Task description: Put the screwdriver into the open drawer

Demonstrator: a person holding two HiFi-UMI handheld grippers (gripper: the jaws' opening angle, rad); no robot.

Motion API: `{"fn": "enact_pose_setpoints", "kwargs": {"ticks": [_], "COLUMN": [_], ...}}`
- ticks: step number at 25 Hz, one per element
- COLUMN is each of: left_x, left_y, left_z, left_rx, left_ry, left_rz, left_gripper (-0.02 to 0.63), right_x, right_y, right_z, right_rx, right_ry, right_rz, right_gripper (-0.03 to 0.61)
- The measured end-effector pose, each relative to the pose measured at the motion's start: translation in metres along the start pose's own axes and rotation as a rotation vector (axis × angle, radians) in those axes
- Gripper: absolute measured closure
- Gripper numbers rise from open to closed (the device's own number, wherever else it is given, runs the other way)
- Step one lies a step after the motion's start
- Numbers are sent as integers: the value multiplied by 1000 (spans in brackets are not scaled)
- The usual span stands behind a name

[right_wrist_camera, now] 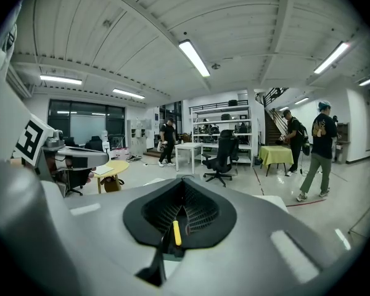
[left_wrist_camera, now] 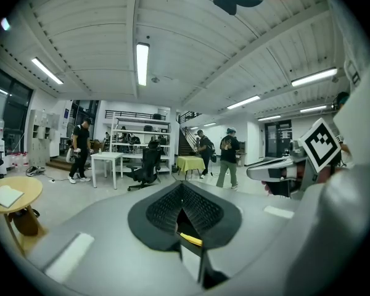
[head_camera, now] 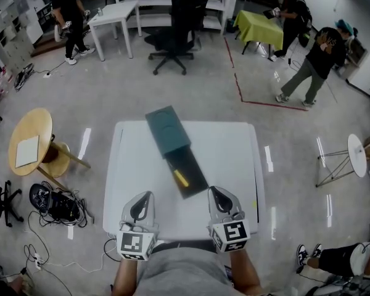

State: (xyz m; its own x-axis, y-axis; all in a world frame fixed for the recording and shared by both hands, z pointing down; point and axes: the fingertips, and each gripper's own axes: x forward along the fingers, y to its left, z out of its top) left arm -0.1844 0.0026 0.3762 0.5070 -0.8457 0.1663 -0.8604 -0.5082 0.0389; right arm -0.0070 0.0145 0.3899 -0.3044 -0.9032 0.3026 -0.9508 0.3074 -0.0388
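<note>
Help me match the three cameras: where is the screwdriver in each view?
Head view: screwdriver in the open drawer, mid-table.
Left gripper view: screwdriver low centre, a yellow sliver.
Right gripper view: screwdriver low centre, a yellow bar.
Shared landmark: black chair beyond the table.

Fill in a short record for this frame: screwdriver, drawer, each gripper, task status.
screwdriver: yellow, lying inside the open drawer, touched by neither gripper
drawer: pulled out of the dark green box, toward the person
table: white, box near its middle
left gripper: shut, empty, above the table's near edge
right gripper: shut, empty, above the table's near edge
task status: screwdriver appears to be in the drawer; drawer open
</note>
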Motion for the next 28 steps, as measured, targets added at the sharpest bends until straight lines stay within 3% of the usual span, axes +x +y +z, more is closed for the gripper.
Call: {"fn": "enact_pose_setpoints", "kwargs": {"ticks": [28], "left_x": [2], "left_y": [2], "left_z": [1], "left_rx": [3], "left_ry": [15], "left_rz": [7], "left_gripper": [603], "right_x": [4], "right_y": [2], "right_z": [0], "right_rx": [-3], "right_ry": [9], "right_rz": [11], "right_gripper": [575]}}
